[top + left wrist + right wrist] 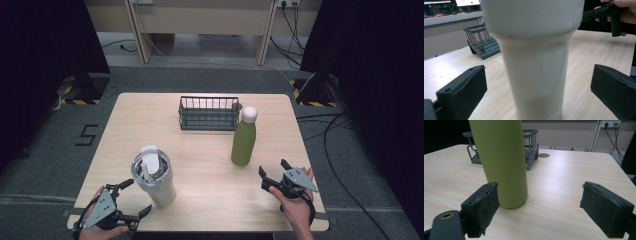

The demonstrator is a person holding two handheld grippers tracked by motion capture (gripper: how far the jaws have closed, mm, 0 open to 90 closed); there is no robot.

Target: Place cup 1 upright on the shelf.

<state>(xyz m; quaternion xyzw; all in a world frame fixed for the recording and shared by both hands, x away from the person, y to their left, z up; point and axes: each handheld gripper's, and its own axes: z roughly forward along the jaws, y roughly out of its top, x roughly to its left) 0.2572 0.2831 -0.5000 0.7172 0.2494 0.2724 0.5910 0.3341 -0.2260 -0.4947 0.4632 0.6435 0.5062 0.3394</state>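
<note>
we see our left gripper (134, 199) at the near left corner of the wooden table (210, 150), about seven o'clock on the tabletop, with its jaws spread wide and nothing between the pads pressing on anything. the cream tumbler (153, 176) stands upright just beside it, toward two o'clock from the gripper, its lid carrying a white spout piece. in the left gripper view the tumbler's (534, 57) tapered body rises in the gap between the two black jaws, and bare wood shows on either side of it, so the pads are near but not touching.

our right gripper (274, 171) sits at about five o'clock on the table, held in a hand (296, 207), and its jaws also stand apart, gripping nothing. the green bottle (244, 137) with a white cap stands upright near it, toward eleven o'clock from the gripper. in the right gripper view the bottle (502, 162) stands ahead of the left-hand pad, and we cannot tell whether that pad touches it; the other pad is well apart from it.

a dark wire basket (208, 113) rests toward twelve o'clock on the table, just beside the bottle's cap in the high view. the tumbler and bottle stand well apart from each other.
</note>
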